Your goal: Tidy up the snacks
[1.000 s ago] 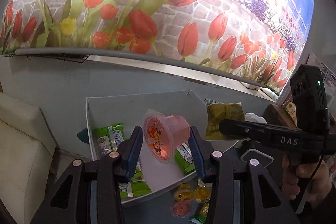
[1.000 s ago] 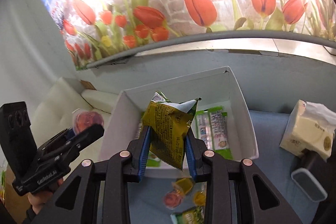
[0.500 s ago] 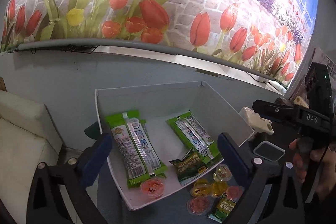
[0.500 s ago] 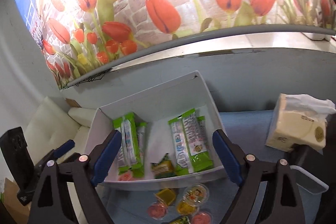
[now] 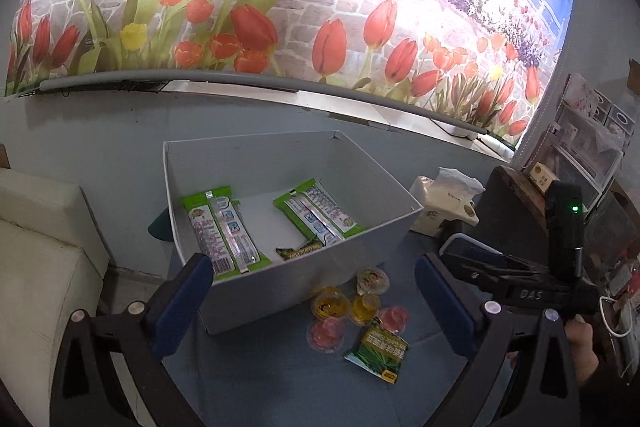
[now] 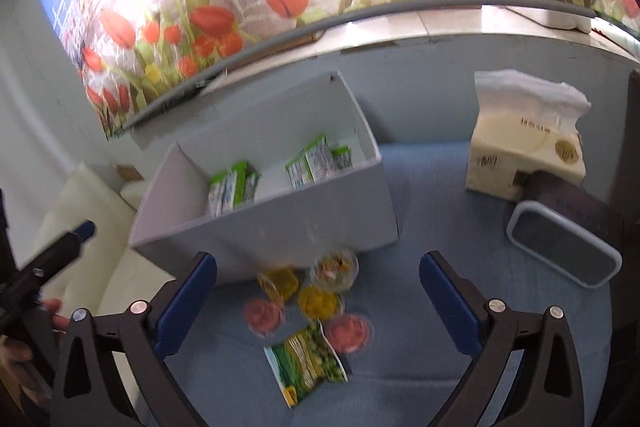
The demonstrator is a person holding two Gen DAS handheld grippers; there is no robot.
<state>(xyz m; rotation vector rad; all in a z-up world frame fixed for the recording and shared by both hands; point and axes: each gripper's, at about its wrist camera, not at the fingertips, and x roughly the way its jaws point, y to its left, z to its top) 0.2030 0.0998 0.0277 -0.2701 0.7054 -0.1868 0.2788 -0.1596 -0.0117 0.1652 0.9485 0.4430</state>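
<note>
A white box (image 5: 304, 279) is sitting on the blue bench (image 6: 440, 211), its open top showing the snacks inside. Two long green wafer packs (image 5: 222, 235) are lying on its floor, one toward the left wall and the other (image 5: 320, 213) toward the right, and a small dark green packet (image 5: 298, 251) is resting between them against the near wall. In the right wrist view the same two green packs (image 6: 234, 187) are showing over the box rim, though that picture is blurred.

Just outside the near wall of the box, a cluster of jelly cups is lying on the bench: a cup with a printed lid (image 5: 373, 279) nearest the box, two yellow ones (image 5: 331, 306) beside it, and two pink ones (image 5: 325, 334) on the near side. A green snack packet (image 5: 378, 349) is lying flat just in front of them, touching or nearly touching the pink cups.

The left gripper (image 5: 314, 303) is hovering over this cluster with its blue fingers (image 5: 182, 301) spread wide and holding nothing. The right gripper (image 6: 318, 301) is hovering likewise, its fingers (image 6: 450, 301) released and apart.

A tissue pack (image 6: 526, 143) is standing on the bench to the right of the box, with a grey-rimmed container (image 6: 564, 247) near it. A tulip mural (image 5: 280, 7) is covering the wall behind.
</note>
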